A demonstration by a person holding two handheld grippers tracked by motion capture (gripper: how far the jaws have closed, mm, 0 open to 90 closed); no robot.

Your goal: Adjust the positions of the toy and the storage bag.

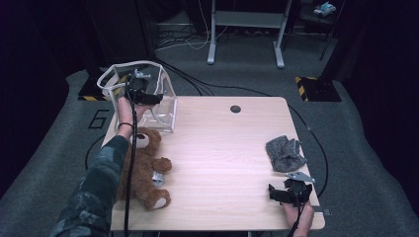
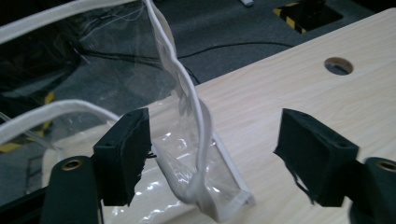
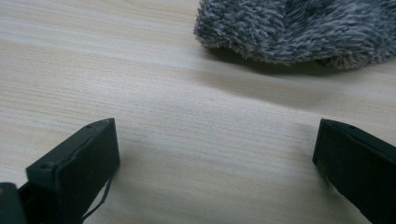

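My left gripper (image 2: 212, 158) has its jaws spread wide, nothing pinched. Between them in the left gripper view hangs the white-trimmed edge of the clear plastic bag with white piping (image 2: 196, 154), a folded corner of it sitting in the gap but touching neither pad as far as I can see. From the high view that gripper (image 1: 141, 94) is up at the far left corner of the light wooden table (image 1: 222, 148), reaching into the open mouth of the bag (image 1: 163, 106), which stands upright there with its top rim hanging past the table's far edge.

My right gripper (image 3: 215, 163) is also wide open, jaws empty, hovering low over bare wood. Just ahead of it lies the fuzzy grey cloth (image 3: 299, 28), not touching the jaws. In the high view the right gripper (image 1: 290, 192) sits near the near right corner, with the grey cloth (image 1: 284, 153) a bit farther in along the right edge.

Along the left edge, under my left sleeve (image 1: 96, 192), lies a brown plush teddy bear (image 1: 148, 168) on its back, near the bag but apart from it. There's a round cable hole (image 1: 235, 108) by the far edge of the table.
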